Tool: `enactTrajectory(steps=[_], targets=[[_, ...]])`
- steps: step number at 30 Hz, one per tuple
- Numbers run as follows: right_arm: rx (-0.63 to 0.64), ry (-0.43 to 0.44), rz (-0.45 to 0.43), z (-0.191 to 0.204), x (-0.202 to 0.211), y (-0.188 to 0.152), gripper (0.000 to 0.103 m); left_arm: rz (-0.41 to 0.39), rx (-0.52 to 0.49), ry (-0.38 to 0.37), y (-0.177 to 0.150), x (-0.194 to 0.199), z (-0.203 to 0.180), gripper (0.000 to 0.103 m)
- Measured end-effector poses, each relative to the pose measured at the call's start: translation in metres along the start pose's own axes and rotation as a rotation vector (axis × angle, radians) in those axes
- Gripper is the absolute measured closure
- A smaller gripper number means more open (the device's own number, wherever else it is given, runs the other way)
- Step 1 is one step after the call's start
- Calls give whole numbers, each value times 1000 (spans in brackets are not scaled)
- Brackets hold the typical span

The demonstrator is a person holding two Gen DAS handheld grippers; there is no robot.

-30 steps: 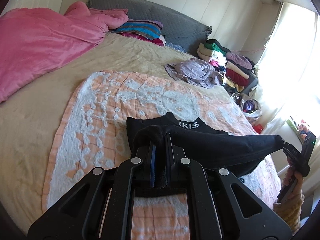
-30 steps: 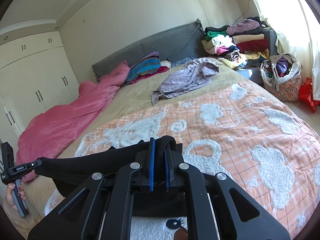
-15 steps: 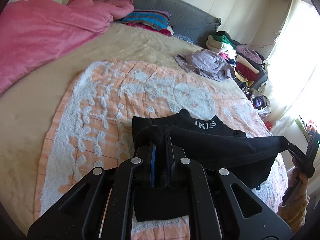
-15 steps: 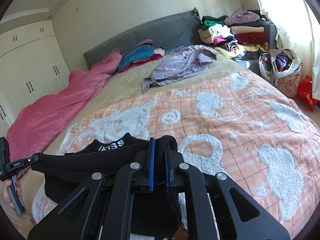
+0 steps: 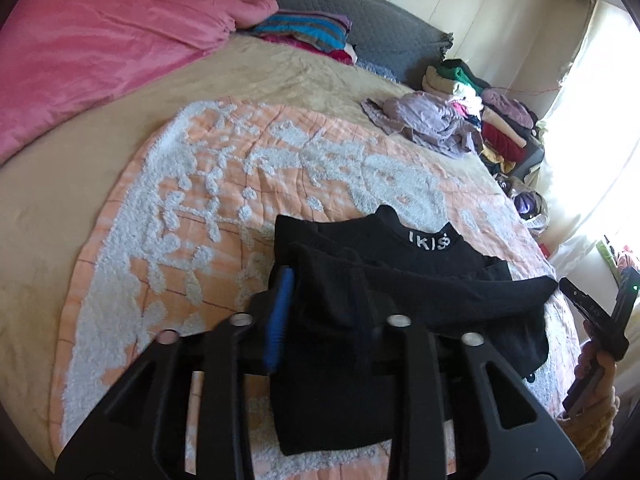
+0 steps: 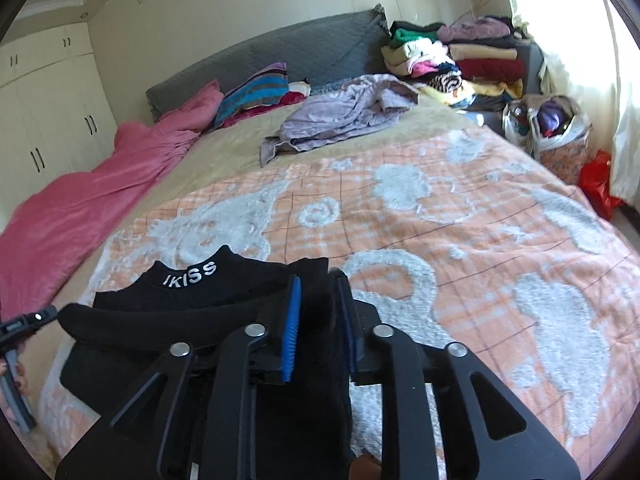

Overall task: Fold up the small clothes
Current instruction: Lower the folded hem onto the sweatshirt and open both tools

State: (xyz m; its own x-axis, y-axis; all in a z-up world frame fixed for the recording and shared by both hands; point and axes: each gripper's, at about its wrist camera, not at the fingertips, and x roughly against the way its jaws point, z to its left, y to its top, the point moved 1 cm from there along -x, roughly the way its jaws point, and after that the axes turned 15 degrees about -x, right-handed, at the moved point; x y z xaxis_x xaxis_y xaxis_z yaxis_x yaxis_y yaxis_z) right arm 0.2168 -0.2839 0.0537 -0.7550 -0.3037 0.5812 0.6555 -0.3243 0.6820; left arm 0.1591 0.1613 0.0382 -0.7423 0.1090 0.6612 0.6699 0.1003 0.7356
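- Peach-and-white blanket [image 6: 460, 216] covers the bed's lower half of both views.
- Black garment [image 5: 400, 272] lies folded low centre on it.
- Left gripper [image 5: 324, 308] and right gripper [image 6: 318, 312] have just been parting narrowly, cloth between unpressed pads.

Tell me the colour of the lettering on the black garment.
White lettering on the black garment, clearest in the right wrist view.

Daylight floods in from the curtained window [image 5: 592, 128] at three o'clock, glaring white. Both fisheye views bend strongly toward dark corners, and the near claw parts look slightly blurred.
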Motion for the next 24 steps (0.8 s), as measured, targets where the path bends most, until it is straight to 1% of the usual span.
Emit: enactTrajectory(steps=[1, 2, 5, 7, 8, 9, 11, 13, 16, 21, 24], targets=[[-1, -7, -21, -1, 5, -1, 68, -9, -9, 10, -1, 4, -1, 79], [3, -9, -36, -1, 10, -2, 66, -22, -16, 13, -2, 9, -2, 79], [65, -5, -58, 5, 23, -9, 66, -44, -45, 10, -4, 21, -10, 79], [118, -3, -54, 12, 28, -18, 68, -44, -70, 6, -6, 24, -18, 79], [142, 6, -43, 16, 29, -23, 73, -42, -83, -4, -8, 25, -23, 79], [173, 14, -22, 21, 29, -29, 81, -35, -101, -20, -11, 25, -30, 81], [216, 25, 11, 29, 27, -40, 87, -14, -126, -42, -18, 20, -41, 84], [249, 37, 45, 37, 23, -51, 89, 16, -153, -57, -26, 11, -52, 86], [287, 45, 90, 47, 13, -66, 89, 53, -191, -29, -36, -5, -63, 86], [305, -21, 167, 51, -22, -80, 89, 114, -240, 50, -42, -33, -65, 86], [298, -55, 189, 48, -45, -82, 89, 133, -235, 63, -42, -42, -59, 86]])
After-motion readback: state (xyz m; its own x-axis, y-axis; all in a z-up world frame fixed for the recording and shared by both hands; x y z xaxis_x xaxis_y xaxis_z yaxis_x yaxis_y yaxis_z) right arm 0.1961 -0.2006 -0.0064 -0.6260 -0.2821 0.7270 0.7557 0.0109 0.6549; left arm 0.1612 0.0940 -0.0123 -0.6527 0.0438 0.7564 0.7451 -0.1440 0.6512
